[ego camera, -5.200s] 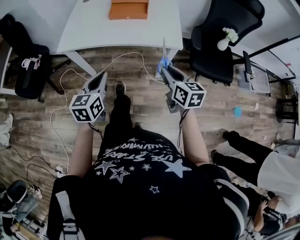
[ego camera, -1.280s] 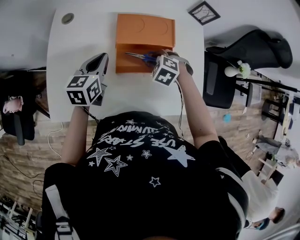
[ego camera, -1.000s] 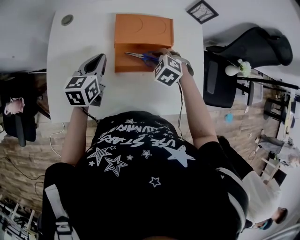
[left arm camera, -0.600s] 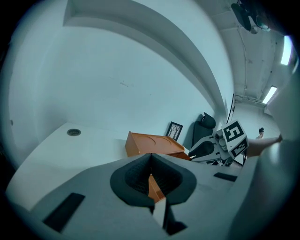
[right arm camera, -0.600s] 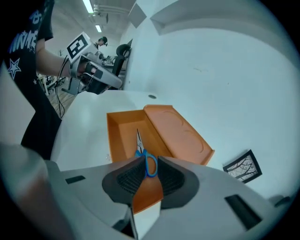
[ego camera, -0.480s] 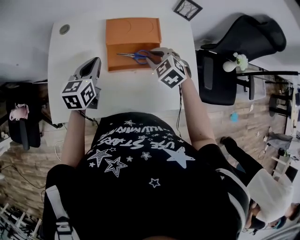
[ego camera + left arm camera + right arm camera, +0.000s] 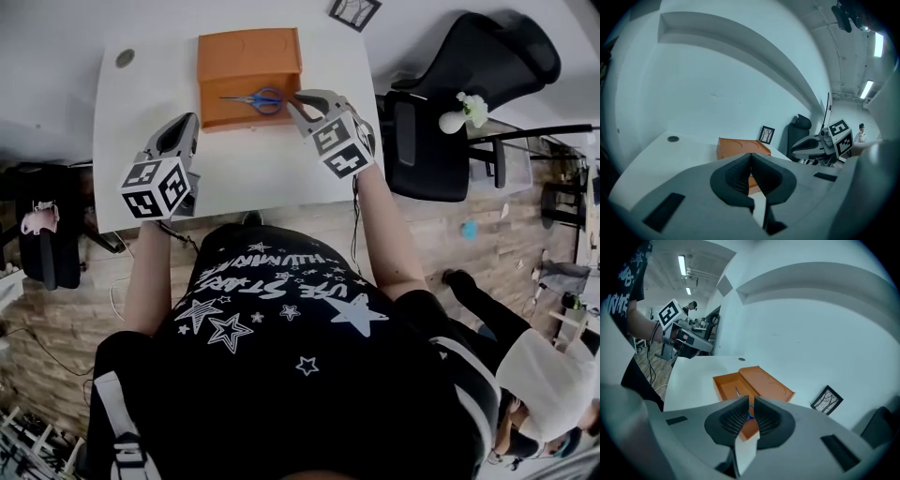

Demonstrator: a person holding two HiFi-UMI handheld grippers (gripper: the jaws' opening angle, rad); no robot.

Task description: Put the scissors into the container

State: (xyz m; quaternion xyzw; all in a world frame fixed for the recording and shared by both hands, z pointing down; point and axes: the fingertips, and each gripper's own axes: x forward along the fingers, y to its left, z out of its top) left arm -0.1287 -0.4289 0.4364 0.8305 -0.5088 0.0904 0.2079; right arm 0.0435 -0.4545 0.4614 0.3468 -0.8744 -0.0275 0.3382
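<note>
Blue-handled scissors (image 7: 251, 97): lying flat inside the open orange container (image 7: 225, 114) on the white table (image 7: 262, 159), blades towards the person's left. Of the tools, the right gripper (image 7: 298, 97) has its jaws slightly parted and holds nothing, tips just beside the scissor handles. The left gripper (image 7: 185, 127) has its jaws pressed together and hangs over the table, apart from the container.

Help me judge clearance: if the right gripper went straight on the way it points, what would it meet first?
Most likely the blue-handled metal scissors lying in the open orange container: their handle shows between the slightly parted jaws of the right gripper. Depth is unclear; the container's wall could come first.
</note>
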